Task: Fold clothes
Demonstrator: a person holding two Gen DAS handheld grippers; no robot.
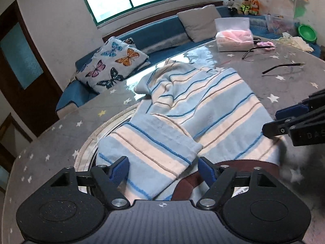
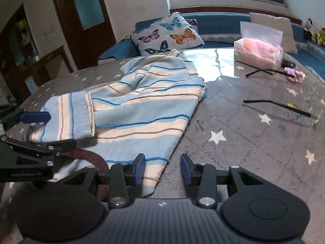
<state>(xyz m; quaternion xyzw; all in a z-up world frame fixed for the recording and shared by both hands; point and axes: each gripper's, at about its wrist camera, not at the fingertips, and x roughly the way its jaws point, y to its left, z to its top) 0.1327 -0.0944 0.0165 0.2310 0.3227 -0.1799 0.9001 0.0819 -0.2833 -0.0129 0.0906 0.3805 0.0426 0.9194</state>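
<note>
A blue and cream striped sweater (image 1: 203, 105) lies partly folded on the grey star-patterned table, one sleeve (image 1: 150, 148) laid across its near part. It also shows in the right wrist view (image 2: 142, 105). My left gripper (image 1: 163, 170) is open, its jaws on either side of the sleeve's cuff end, not closed on it. My right gripper (image 2: 163, 168) is open and empty at the sweater's near right corner. The right gripper also shows at the right edge of the left wrist view (image 1: 284, 120). The left gripper also shows at the left edge of the right wrist view (image 2: 40, 130).
A clear box with pink contents (image 1: 233, 36) stands at the table's far side, with pink items (image 2: 294, 74) and thin black sticks (image 2: 278, 106) near it. A blue sofa with a butterfly cushion (image 1: 113, 63) runs behind the table. A dark red collar piece (image 1: 186, 183) lies under the sweater's near edge.
</note>
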